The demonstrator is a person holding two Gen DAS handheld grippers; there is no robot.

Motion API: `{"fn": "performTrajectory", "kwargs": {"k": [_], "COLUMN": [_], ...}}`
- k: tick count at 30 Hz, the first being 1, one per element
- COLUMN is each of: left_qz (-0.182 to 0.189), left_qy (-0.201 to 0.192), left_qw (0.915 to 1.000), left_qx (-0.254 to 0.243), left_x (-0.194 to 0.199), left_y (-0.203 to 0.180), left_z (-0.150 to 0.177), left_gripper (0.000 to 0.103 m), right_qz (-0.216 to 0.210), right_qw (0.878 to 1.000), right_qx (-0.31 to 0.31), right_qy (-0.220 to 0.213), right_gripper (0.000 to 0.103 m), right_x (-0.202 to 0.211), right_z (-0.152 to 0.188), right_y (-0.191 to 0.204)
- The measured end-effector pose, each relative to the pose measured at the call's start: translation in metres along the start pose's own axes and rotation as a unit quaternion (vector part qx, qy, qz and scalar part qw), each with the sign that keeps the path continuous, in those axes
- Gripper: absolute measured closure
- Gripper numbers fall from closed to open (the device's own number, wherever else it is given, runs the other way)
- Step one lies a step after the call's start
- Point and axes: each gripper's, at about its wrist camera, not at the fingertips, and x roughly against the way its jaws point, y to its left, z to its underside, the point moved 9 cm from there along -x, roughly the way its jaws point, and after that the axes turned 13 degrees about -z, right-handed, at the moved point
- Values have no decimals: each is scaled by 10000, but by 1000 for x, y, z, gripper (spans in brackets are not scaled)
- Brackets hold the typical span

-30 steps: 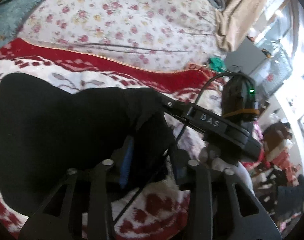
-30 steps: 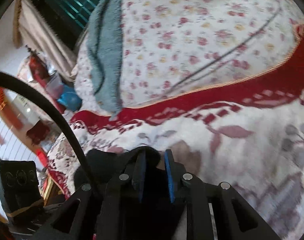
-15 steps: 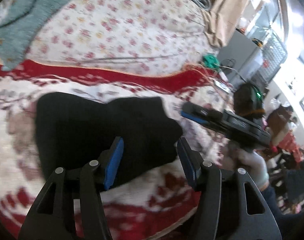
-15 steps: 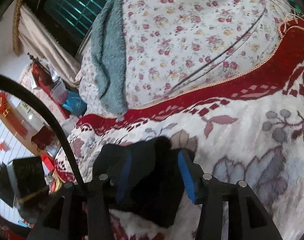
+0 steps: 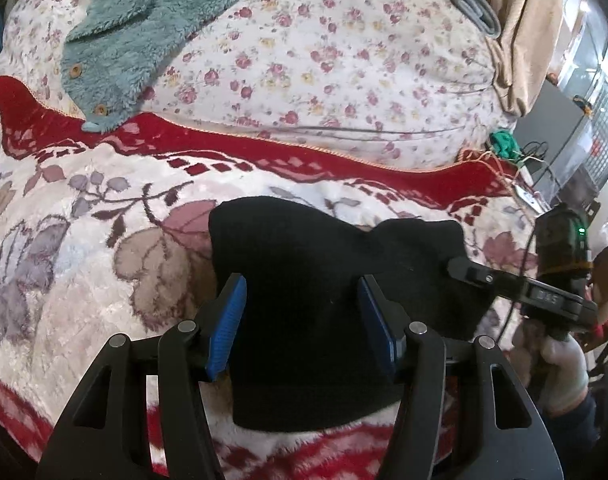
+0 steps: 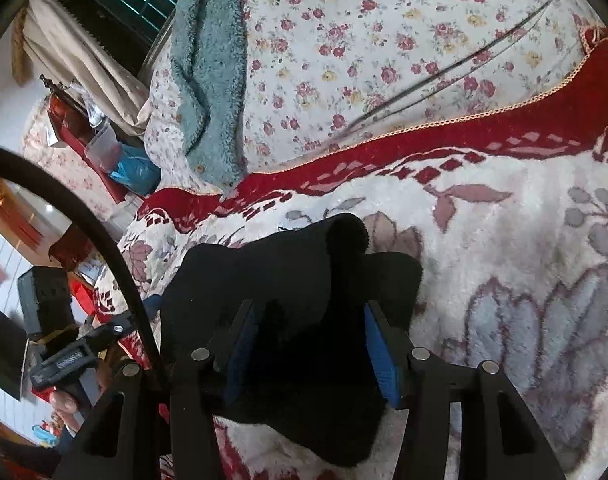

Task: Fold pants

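A: Start with the big thing. What carries everything here?

B: The plush white blanket with red borders and grey-mauve flower patterns (image 5: 84, 280), spread over a bed. It is deep-piled and soft, so anything laid on it can drag and bunch instead of sliding.

A: And the folded black knit pants (image 5: 323, 300)?

B: They lie on that blanket as a compact dark bundle, near its close edge. One far corner (image 6: 345, 232) curls up in a loose roll rather than lying flat. I judge the fold is nearly done but not tidy.

A: So what could spoil it?

B: That raised corner may spring open if nobody presses it down. A finger catching the knit could also pull the top layer off.

A: The grippers?

B: The left gripper (image 5: 302, 320) is spread wide, blue pads either side of the bundle, grasping nothing. The right gripper (image 6: 309, 344) is likewise parted and empty above the cloth. Whether either touches the fabric, I cannot tell.
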Motion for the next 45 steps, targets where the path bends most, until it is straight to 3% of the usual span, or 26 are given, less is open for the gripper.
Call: {"fn": "performTrajectory", "kwargs": {"k": [3, 4, 10, 17, 22, 30, 38, 45], "left_qz": [-144, -171, -274, 0, -9, -251, -320, -154], "left_qy": [-57, -58, 17, -10, 24, -19, -20, -105], "left_qw": [9999, 9998, 9996, 9996, 9995, 9990, 9987, 9997], "left_qx": [-46, -38, -97, -292, -323, -379, -385, -157], "left_x": [-10, -13, -35, -23, -18, -21, -17, 5], "left_y": [-1, -1, -7, -28, -32, -33, -32, -19], "left_z": [-4, -5, -11, -9, -4, 1, 1, -3], "left_gripper": [45, 45, 45, 45, 45, 45, 45, 43], "right_qz": [-94, -95, -79, -33, 126, 191, 702, 556], "right_qw": [9999, 9998, 9991, 9973, 9975, 9978, 9953, 9950], "right_qx": [-24, 10, 177, 471, 307, -45, 330, 365], "right_qy": [-97, -148, -375, -567, -621, -627, -585, -740], "right_gripper": [55, 65, 83, 90, 90, 85, 74, 52], "right_x": [-7, -9, -4, 19, 25, 20, 36, 43], "right_z": [1, 1, 2, 4, 10, 17, 11, 2], "right_y": [1, 1, 6, 28, 16, -3, 16, 30]}}
